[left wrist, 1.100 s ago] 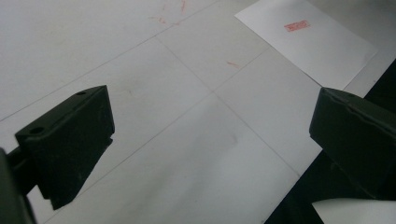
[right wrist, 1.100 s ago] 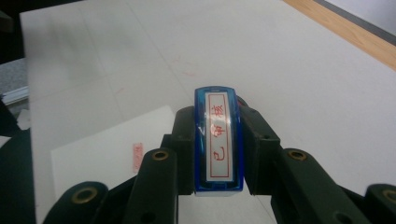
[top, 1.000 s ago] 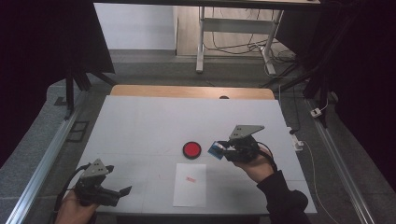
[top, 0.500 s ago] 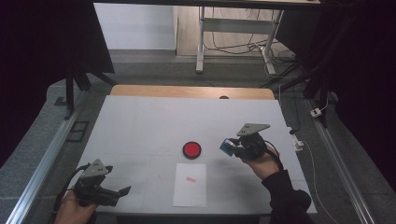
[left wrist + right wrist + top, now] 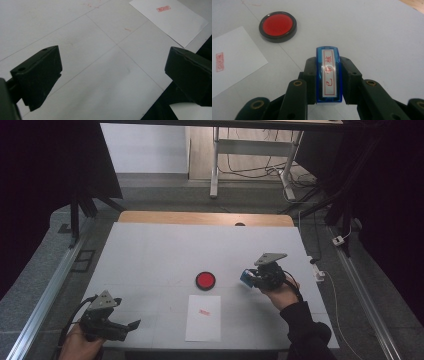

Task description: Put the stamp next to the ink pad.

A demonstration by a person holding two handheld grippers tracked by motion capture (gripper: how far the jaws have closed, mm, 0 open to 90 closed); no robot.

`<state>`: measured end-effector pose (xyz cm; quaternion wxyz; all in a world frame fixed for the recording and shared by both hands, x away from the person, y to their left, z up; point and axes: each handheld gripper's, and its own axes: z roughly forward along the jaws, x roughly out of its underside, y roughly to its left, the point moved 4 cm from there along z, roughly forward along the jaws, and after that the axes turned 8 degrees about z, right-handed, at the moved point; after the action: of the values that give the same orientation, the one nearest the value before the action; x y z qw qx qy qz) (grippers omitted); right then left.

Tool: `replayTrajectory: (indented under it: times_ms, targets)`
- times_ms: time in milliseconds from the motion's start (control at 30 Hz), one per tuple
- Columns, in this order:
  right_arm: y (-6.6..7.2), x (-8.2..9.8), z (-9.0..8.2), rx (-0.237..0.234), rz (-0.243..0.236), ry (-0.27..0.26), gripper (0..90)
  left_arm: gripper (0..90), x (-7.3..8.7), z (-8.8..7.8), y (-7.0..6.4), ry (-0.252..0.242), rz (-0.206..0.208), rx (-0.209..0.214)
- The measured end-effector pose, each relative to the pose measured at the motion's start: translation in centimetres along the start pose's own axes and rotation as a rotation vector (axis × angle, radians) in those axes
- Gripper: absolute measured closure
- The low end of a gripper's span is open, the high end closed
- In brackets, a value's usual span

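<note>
My right gripper (image 5: 250,278) (image 5: 328,75) is shut on a blue stamp (image 5: 329,75) (image 5: 246,277) with a label of red characters on its top. It hovers over the white table to the right of a round red ink pad (image 5: 205,280) (image 5: 277,25). A white sheet of paper (image 5: 204,317) (image 5: 234,57) (image 5: 170,20) lies in front of the pad, with a small red stamped mark (image 5: 204,311) (image 5: 219,62) (image 5: 163,8) near its top. My left gripper (image 5: 131,326) (image 5: 112,72) rests open at the front left corner of the table, nothing between its jaws.
The white table (image 5: 150,255) has a wooden strip (image 5: 205,218) along its far edge. Metal rails (image 5: 47,292) run along both sides. A desk frame and cables (image 5: 250,165) stand on the floor beyond. A small white plug (image 5: 319,270) lies at the right edge.
My right gripper has moved to the right with the blue stamp, away from the ink pad. The left gripper has stayed in place.
</note>
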<state>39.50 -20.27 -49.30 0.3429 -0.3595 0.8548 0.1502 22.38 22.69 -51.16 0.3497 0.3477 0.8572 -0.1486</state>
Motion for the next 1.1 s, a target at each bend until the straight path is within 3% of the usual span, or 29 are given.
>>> replayTrajectory:
  times_ms: [200, 767, 933, 1100]
  targets:
    - [-0.6, 0.5, 0.7, -0.008, 0.028, 0.023, 70.0, 1.9, 0.0, 0.0, 0.0, 0.003, 0.004, 0.003]
    - [-1.1, 1.4, 2.0, -0.013, 0.047, 0.077, 68.7, 2.9, -0.1, 0.3, -0.2, 0.026, 0.027, 0.012]
    - [-1.0, 1.1, 1.7, -0.005, 0.061, 0.055, 60.4, 3.0, -0.1, 0.3, -0.3, 0.027, 0.028, 0.012]
    - [-0.8, 0.9, 1.5, 0.008, 0.076, 0.04, 46.8, 3.1, 0.0, 0.2, -0.3, 0.025, 0.029, 0.012]
